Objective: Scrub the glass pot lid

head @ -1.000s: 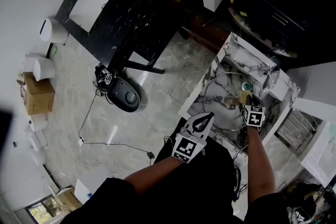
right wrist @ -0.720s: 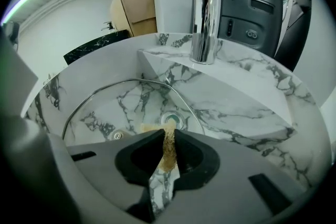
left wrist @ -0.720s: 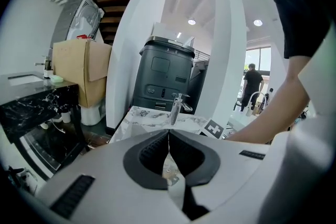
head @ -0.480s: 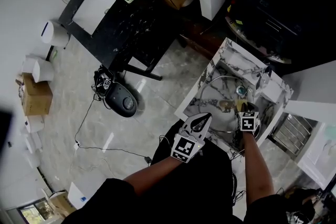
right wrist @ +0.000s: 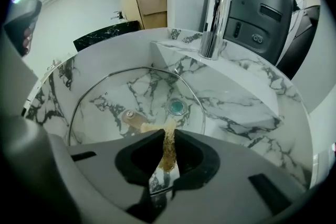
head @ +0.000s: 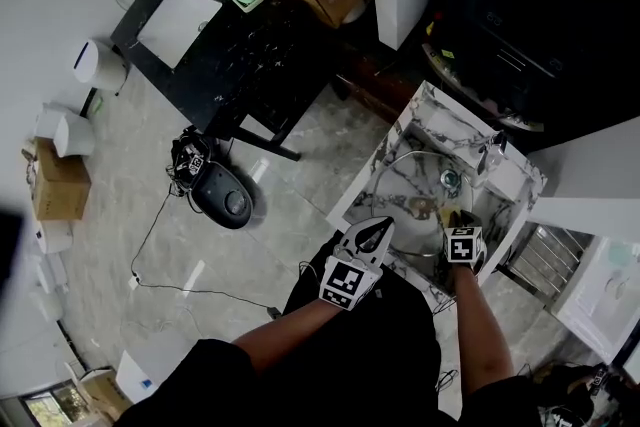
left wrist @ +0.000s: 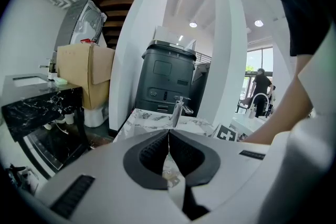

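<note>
- Head view: my left gripper (head: 383,225) hangs at the near edge of the marble sink (head: 436,105). My right gripper (head: 453,218) reaches into the basin over the glass pot lid (head: 405,183).
- Left gripper view: jaws pressed together, nothing between them.
- Right gripper view: jaws clamped on a coarse tan scrub pad (right wrist: 168,147). Just beyond it the round, clear, metal-rimmed lid lies flat in the veined basin.
</note>
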Action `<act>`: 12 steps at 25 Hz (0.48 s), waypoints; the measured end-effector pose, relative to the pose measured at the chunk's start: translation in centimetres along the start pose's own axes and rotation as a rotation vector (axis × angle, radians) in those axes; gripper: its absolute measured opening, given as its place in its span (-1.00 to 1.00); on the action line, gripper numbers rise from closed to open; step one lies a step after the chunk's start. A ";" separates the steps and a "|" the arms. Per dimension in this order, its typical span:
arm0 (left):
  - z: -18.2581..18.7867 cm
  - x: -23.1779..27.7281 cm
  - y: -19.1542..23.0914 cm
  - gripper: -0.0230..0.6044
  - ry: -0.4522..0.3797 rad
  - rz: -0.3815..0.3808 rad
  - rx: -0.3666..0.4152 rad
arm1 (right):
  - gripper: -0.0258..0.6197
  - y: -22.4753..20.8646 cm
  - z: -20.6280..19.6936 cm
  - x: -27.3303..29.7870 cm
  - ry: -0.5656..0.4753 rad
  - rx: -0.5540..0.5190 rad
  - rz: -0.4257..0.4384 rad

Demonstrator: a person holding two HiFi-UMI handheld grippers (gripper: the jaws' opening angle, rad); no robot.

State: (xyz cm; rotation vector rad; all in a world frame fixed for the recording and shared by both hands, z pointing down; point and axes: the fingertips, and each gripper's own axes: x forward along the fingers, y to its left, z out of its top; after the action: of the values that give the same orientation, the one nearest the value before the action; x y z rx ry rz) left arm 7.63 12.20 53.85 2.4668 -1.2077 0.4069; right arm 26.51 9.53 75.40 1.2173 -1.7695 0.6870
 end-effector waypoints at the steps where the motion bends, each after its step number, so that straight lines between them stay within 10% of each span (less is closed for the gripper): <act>1: 0.0 0.0 0.0 -0.87 -0.002 -0.002 0.001 | -0.72 0.1 -0.3 -0.1 0.004 0.002 -0.002; 12: 0.3 0.0 0.0 -0.87 0.004 -0.049 0.031 | -0.72 1.3 -1.8 -0.6 0.038 -0.012 0.001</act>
State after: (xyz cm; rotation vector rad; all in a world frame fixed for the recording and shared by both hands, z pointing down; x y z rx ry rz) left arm 7.64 12.09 53.61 2.5147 -1.1451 0.4197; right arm 26.02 11.78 75.81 1.1886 -1.7405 0.6947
